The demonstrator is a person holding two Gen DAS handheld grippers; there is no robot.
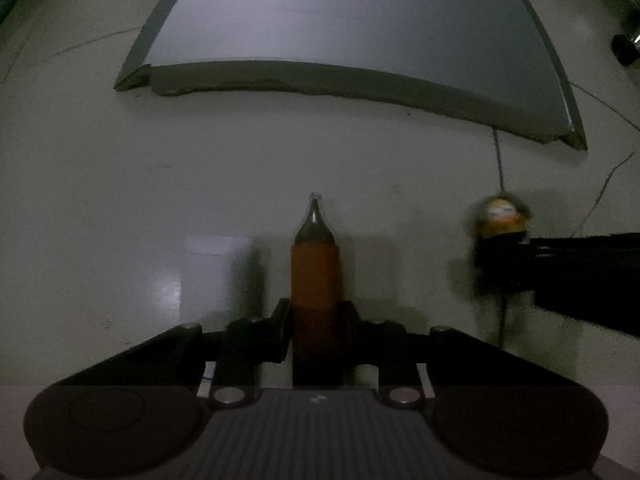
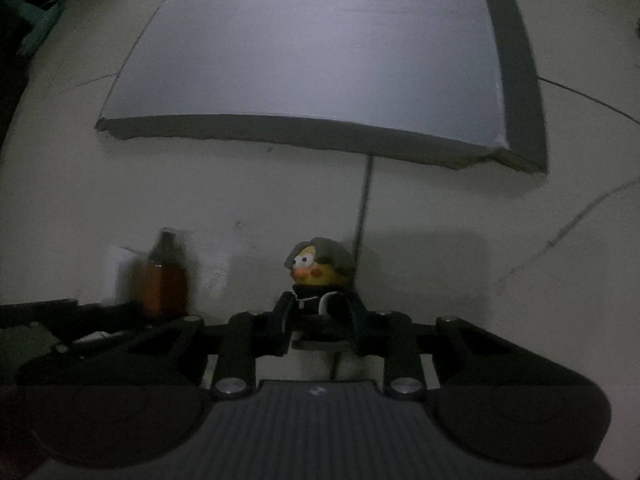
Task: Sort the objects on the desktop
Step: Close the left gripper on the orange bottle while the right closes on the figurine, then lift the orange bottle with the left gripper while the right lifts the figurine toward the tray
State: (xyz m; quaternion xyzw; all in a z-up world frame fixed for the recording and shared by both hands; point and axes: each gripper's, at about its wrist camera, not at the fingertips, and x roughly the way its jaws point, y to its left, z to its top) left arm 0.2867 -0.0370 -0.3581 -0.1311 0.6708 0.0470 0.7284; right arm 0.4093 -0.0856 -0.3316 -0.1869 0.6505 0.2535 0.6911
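Left wrist view: left gripper point(image 1: 316, 316) clamps brown bottle point(image 1: 315, 264); right gripper point(image 2: 320, 320) clamps duck toy point(image 2: 318, 270). Both short of grey tray point(image 1: 360, 20), tray bare where visible; placing left.

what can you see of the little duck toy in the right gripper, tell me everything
The duck toy is a small glossy figure, plastic by its look: yellow face, orange beak, red cheek spots, one wide white eye, a grey cap and a black-and-white outfit. It stands upright, beak toward the left, clamped at the body by the right gripper, with the pale surface behind it.
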